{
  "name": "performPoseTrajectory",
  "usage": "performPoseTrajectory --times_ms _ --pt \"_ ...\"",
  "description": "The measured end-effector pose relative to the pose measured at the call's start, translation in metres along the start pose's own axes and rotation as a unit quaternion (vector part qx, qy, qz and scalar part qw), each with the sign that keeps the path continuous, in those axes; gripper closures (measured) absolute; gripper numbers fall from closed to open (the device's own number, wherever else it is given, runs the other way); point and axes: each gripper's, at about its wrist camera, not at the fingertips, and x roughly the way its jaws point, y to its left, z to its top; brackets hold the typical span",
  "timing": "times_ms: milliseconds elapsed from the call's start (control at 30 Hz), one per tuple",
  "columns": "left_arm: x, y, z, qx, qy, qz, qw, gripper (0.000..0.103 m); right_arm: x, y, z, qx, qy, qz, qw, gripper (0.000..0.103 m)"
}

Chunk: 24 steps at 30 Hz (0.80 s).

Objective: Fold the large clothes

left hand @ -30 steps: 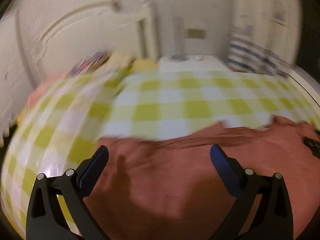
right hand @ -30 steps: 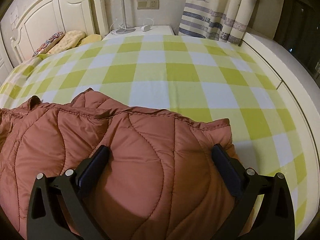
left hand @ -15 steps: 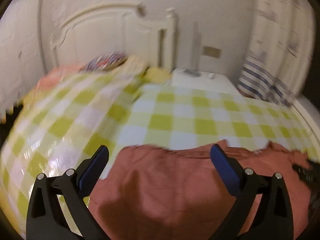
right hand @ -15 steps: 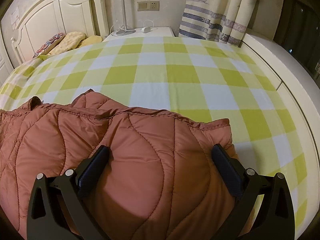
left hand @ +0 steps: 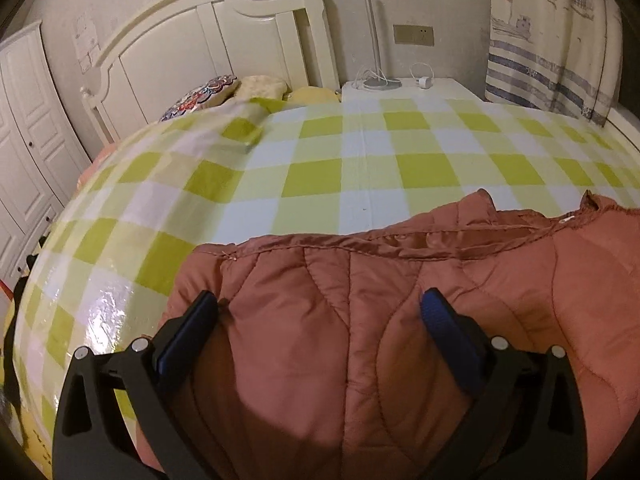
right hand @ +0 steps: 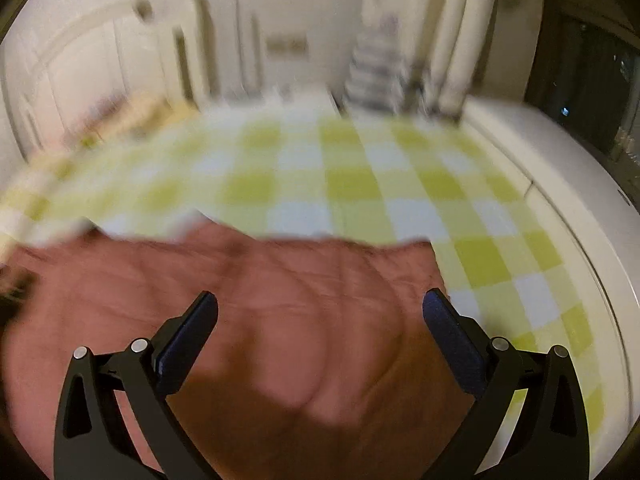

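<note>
Hovering over quilted jacket [left hand: 400, 320] | left tool [left hand: 320, 312]: fingers wide apart, gripping nothing | right tool [right hand: 320, 312]: same, view blurred

Both views fill their lower frame with the same hardware. The left gripper [left hand: 318, 306] has two matte black angular fingers [left hand: 188, 328] lined with blue pads and silver round screws at the linkage pivots. The right gripper [right hand: 320, 306] matches: black triangular cut-out arms, blue-faced fingers [right hand: 452, 330], paired silver screws.

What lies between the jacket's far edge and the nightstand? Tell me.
In the left wrist view, only the checked bedspread lies between the jacket and the nightstand; nothing rests on that stretch. The right wrist view is too blurred to add more.
</note>
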Motion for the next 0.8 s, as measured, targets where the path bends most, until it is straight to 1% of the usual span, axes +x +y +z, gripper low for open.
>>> performPoseTrajectory --times_ms 33,67,100,133,167,200,233,267,300,333,367,433,467,533,567,600,633,667,733,800 --pt "0.000 0.001 0.000 0.000 0.000 0.000 1.0000 0.002 -0.019 0.012 -0.002 -0.006 -0.026 0.026 0.999 0.005" --pt "-0.001 0.001 -0.001 -0.002 0.000 -0.002 1.0000 0.002 -0.030 0.022 -0.004 -0.019 -0.039 0.040 0.998 0.005" --pt "0.000 0.003 -0.003 -0.004 0.000 -0.005 1.0000 0.002 -0.040 0.045 -0.009 -0.060 -0.047 0.058 0.995 0.005" --pt "0.001 0.005 -0.004 -0.005 0.000 -0.006 1.0000 0.002 -0.041 0.063 -0.016 -0.096 -0.043 0.064 0.992 0.005" --pt "0.003 0.005 -0.004 -0.006 -0.002 -0.007 1.0000 0.002 -0.039 0.074 -0.020 -0.119 -0.035 0.067 0.990 0.005" --pt "0.002 0.006 -0.005 -0.008 -0.004 -0.007 0.9999 0.002 -0.029 0.091 -0.031 -0.152 -0.013 0.067 0.986 0.005" --pt "0.001 0.007 -0.005 -0.009 -0.006 -0.009 0.9999 0.002 -0.008 0.109 -0.047 -0.192 0.023 0.050 0.980 0.005" --pt "0.000 0.007 -0.006 -0.012 -0.009 -0.011 0.9998 0.002 0.001 0.115 -0.054 -0.202 0.033 0.044 0.978 0.005" --pt "0.000 0.008 -0.006 -0.014 -0.010 -0.010 0.9998 0.002 0.005 0.114 -0.057 -0.191 0.024 0.048 0.980 0.005" --pt "0.000 0.009 -0.006 -0.017 -0.010 -0.012 0.9997 0.002 0.005 0.111 -0.055 -0.181 0.027 0.047 0.982 0.005" --pt "0.000 0.010 -0.006 -0.019 -0.010 -0.015 0.9996 0.002 0.004 0.108 -0.052 -0.172 0.030 0.043 0.984 0.005" --pt "0.002 0.010 -0.005 -0.018 -0.006 -0.017 0.9997 0.002 -0.008 0.104 -0.047 -0.156 0.017 0.029 0.987 0.005" --pt "0.002 0.010 -0.005 -0.018 -0.005 -0.017 0.9997 0.002 -0.015 0.103 -0.046 -0.152 0.006 0.036 0.988 0.005" --pt "0.002 0.011 -0.005 -0.019 -0.007 -0.020 0.9996 0.002 -0.028 0.104 -0.048 -0.148 -0.014 0.063 0.987 0.005" --pt "0.002 0.011 -0.005 -0.020 -0.008 -0.021 0.9995 0.002 -0.031 0.107 -0.052 -0.153 -0.018 0.072 0.985 0.005" --pt "0.002 0.012 -0.005 -0.022 -0.009 -0.022 0.9995 0.002 -0.028 0.112 -0.057 -0.167 -0.015 0.075 0.983 0.005" --pt "0.002 0.012 -0.006 -0.022 -0.009 -0.023 0.9994 0.002 -0.020 0.119 -0.063 -0.187 -0.001 0.067 0.980 0.005" --pt "0.001 0.012 -0.006 -0.022 -0.010 -0.023 0.9994 0.002 -0.017 0.122 -0.067 -0.194 0.004 0.063 0.979 0.005" --pt "0.001 0.012 -0.006 -0.024 -0.011 -0.023 0.9994 0.002 -0.015 0.119 -0.066 -0.180 0.010 0.068 0.981 0.005" --pt "0.002 0.012 -0.006 -0.024 -0.011 -0.023 0.9994 0.002 -0.022 0.119 -0.063 -0.171 0.011 0.059 0.983 0.005"
